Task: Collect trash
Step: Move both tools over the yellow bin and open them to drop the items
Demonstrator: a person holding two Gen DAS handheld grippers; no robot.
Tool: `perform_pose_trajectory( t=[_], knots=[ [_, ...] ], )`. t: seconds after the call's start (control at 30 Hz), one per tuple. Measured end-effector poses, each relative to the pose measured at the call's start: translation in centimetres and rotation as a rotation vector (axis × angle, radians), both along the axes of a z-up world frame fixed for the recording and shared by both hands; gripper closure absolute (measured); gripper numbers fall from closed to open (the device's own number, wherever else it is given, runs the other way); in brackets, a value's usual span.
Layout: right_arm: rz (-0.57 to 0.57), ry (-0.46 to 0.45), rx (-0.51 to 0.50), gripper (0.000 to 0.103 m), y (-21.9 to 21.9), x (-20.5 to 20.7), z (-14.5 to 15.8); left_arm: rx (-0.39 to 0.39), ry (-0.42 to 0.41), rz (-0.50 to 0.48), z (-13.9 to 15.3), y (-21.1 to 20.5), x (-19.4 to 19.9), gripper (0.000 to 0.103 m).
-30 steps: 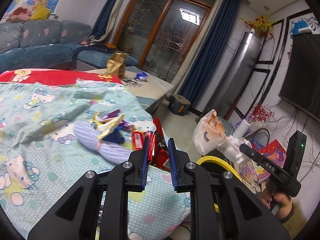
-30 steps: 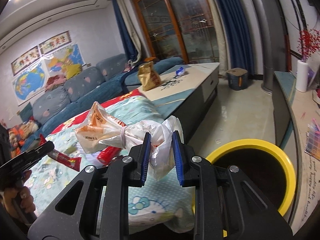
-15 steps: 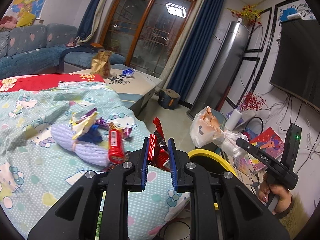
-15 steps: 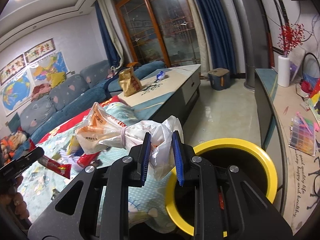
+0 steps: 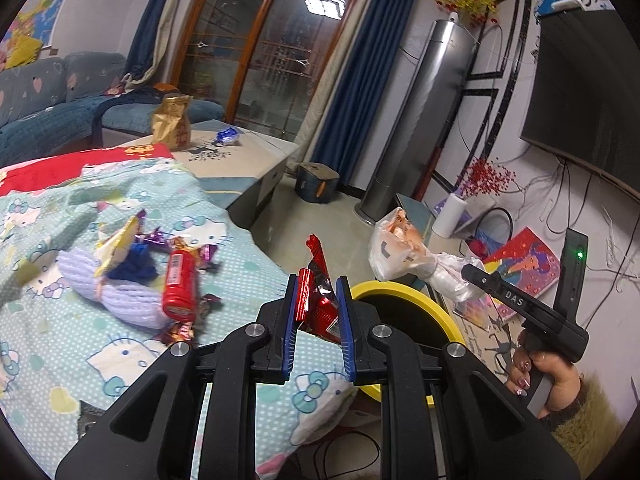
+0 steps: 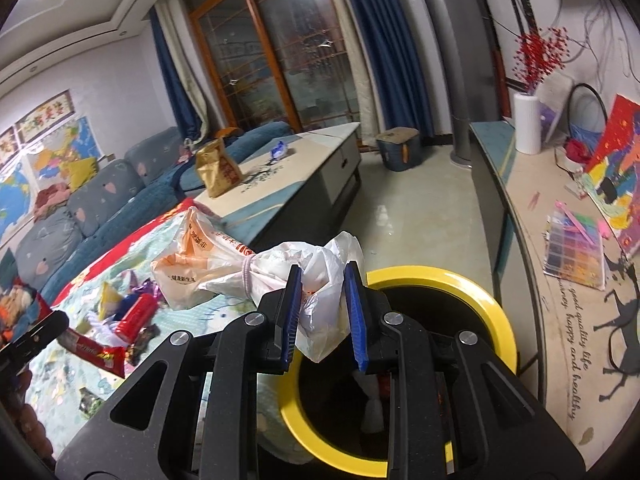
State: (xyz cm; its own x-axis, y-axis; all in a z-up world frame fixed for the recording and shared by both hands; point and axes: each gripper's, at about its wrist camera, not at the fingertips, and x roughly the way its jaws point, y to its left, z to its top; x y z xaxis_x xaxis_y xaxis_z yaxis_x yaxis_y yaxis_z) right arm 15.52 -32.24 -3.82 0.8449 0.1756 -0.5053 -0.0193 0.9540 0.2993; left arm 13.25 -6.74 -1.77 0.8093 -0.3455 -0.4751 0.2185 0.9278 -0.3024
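Left fingers (image 5: 295,312) clenched on red wrapper (image 5: 320,300), right fingers (image 6: 291,312) on knotted plastic bag (image 6: 248,264) above yellow-rimmed bin (image 6: 472,292).

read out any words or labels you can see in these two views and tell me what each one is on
"DAS": on the right gripper, which is shut on the plastic bag.
"good quality life" and "happy and healthy": on the side counter top.
Bag print, red can label, wall scroll, gold pouch: too blurred.
Red wrapper in the left gripper: unreadable.
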Motion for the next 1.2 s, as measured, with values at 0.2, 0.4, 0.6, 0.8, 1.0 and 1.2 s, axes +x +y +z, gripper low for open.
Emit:
perform_pose_trajectory(
  t=[0.2,0.4,0.6,0.8,1.0,1.2],
  knots=[
    [-0.059,0.033,0.006,0.086,-1.6,0.1,-0.9,0.020,0.010,-0.049,-0.5,-2.1,0.6,0.085],
    [-0.124,0.065,0.010,0.086,-3.3,0.5,-1.9,0.041,0.026,-0.100,-1.6,-4.6,1.2,0.085],
    [-0.175,0.098,0.014,0.086,-4.7,0.8,-3.0,0.056,0.044,-0.146,-2.7,-7.0,2.2,0.085],
    [-0.212,0.130,0.024,0.086,-6.0,1.1,-4.2,0.070,0.060,-0.189,-4.0,-9.2,2.9,0.085],
    [-0.236,0.169,0.039,0.086,-6.9,1.5,-5.5,0.079,0.088,-0.233,-5.5,-11.5,3.5,0.085],
    [-0.250,0.194,0.053,0.086,-7.7,1.8,-6.6,0.096,0.114,-0.266,-6.9,-13.5,4.2,0.085]
  ],
)
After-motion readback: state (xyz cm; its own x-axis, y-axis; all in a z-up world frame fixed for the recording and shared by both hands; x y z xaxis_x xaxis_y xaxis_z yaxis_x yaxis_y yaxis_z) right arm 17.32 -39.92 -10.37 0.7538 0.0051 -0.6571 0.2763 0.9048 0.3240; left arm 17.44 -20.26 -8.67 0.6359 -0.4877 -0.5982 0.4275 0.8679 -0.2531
